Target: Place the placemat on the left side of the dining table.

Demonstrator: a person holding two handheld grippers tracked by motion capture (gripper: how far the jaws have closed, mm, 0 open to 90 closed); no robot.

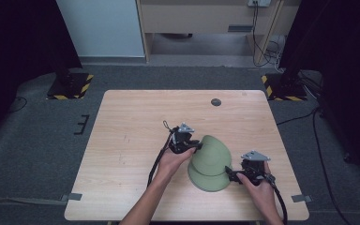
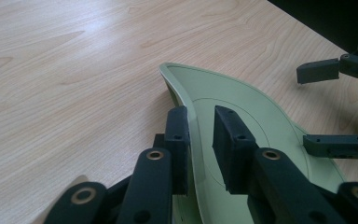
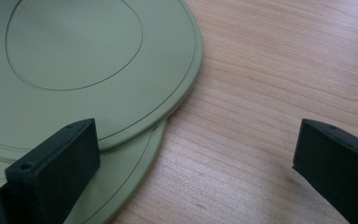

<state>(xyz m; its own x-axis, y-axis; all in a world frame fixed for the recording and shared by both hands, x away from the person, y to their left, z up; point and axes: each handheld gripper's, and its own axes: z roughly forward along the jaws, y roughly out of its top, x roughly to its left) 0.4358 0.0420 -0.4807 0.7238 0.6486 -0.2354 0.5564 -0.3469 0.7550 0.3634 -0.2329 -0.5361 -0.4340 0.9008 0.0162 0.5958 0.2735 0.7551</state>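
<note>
On the pale wooden tabletop (image 1: 136, 140) we see two round, flat, sage-green plastic plates (image 1: 209, 164) stacked right of centre: the lower plate (image 3: 121, 186) lies flat, and the upper plate (image 2: 242, 107) is tilted, its left edge lifted. That raised rim runs lengthways between the jaws of our left tongs (image 2: 200, 144), which have nearly clenched on it, one pad at the rim's outer face and the other just clear inside. The left hand is therefore the nearer one, already on the plate. Our right tongs (image 3: 191, 163) stand released and wide, at the stack's right edge, one jaw over the plates and the other over bare wood.
</note>
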